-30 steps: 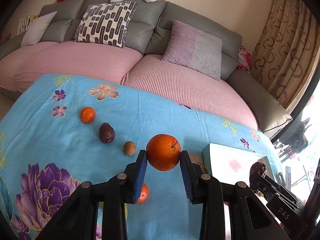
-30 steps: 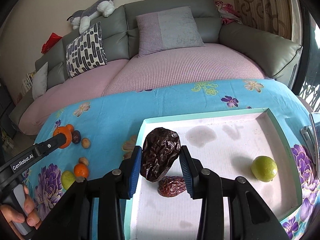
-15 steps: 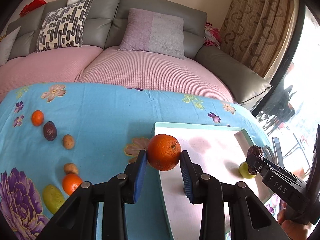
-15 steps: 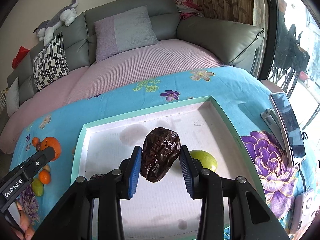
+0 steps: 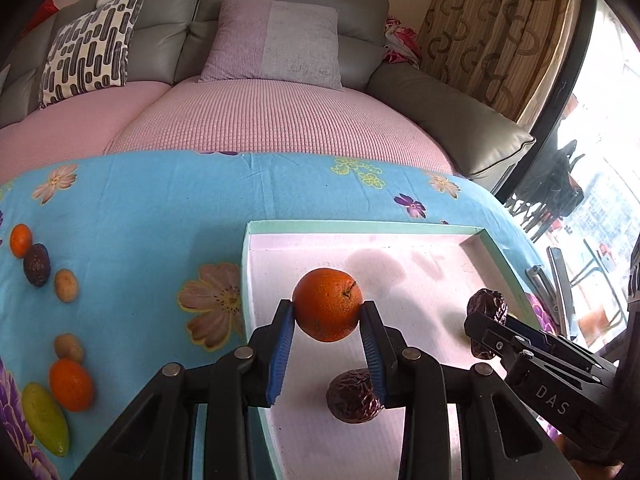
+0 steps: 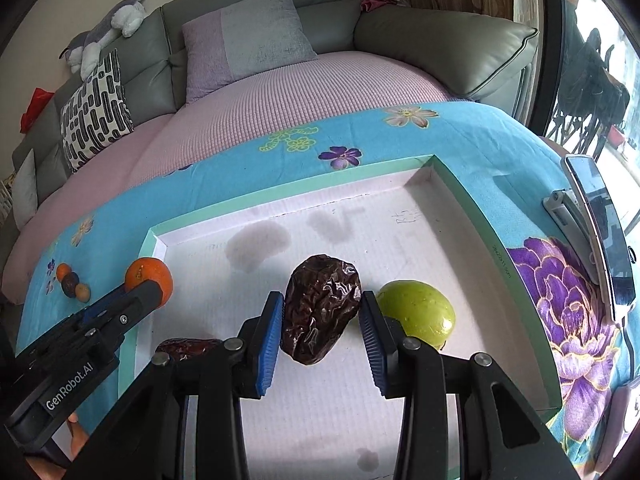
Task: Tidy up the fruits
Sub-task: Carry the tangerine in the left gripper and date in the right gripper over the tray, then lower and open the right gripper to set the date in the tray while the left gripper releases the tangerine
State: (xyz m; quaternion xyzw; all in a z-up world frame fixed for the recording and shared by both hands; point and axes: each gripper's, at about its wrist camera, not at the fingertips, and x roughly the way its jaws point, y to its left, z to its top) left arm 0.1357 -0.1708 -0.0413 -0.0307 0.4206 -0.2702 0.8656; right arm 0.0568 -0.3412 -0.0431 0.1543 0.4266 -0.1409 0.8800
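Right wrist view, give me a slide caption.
Right gripper holds a wrinkled date over the tray, beside a green fruit.

Ahead of our claws we see a grey sofa (image 5: 288,4) with a lilac cushion (image 5: 276,44), a patterned pillow (image 5: 88,60), and a plush toy (image 6: 108,28); curtains (image 5: 500,32) hang right.

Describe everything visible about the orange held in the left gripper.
The orange is round, deep orange with a finely pitted rind and a short dark stem stub on its upper right. The left gripper is shut on it, its blue ribbed pads pressing opposite sides. It hangs above the near-left part of the white, mint-rimmed tray, touching nothing but the pads. A wrinkled dark date lies in the tray below it. The right wrist view shows the same orange over the tray's left edge.
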